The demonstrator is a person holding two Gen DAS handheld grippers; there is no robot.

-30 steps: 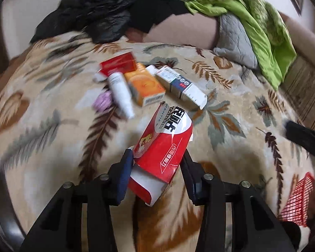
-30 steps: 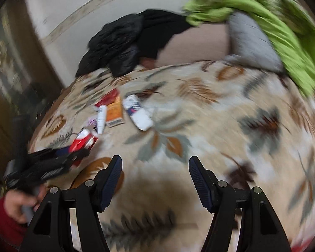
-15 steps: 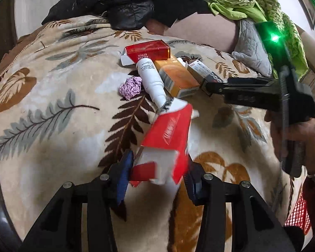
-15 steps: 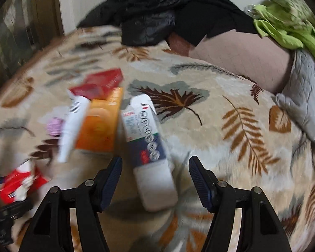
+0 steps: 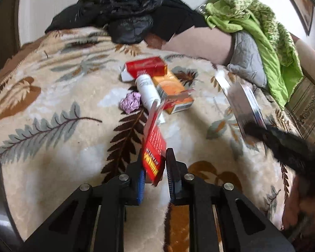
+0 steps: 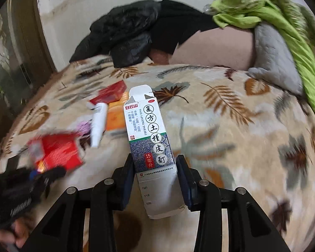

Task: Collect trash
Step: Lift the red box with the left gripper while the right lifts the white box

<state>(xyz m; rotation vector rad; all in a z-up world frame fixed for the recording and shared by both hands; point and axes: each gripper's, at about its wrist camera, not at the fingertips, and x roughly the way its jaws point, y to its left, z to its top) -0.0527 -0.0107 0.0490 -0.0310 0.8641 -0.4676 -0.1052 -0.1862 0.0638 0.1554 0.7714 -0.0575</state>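
Your left gripper (image 5: pixel 153 169) pinches the red carton (image 5: pixel 153 147) flat at bottom center; your right gripper (image 6: pixel 155 175) has just closed on the white box (image 6: pixel 150 145). Four pcs left mid-frame, incl. orange box (image 5: pixel 172 92) & tube (image 5: pixel 146 90); nothing binned.

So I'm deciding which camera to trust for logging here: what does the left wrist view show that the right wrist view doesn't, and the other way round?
Only the left wrist view shows the left gripper squeezing the red carton edge-on. Only the right wrist view shows the printed face of the white and blue medicine box, with the right gripper closing on it. Both show the leaf-pattern blanket, white tube, orange box, red packet, pink wad and black jacket.
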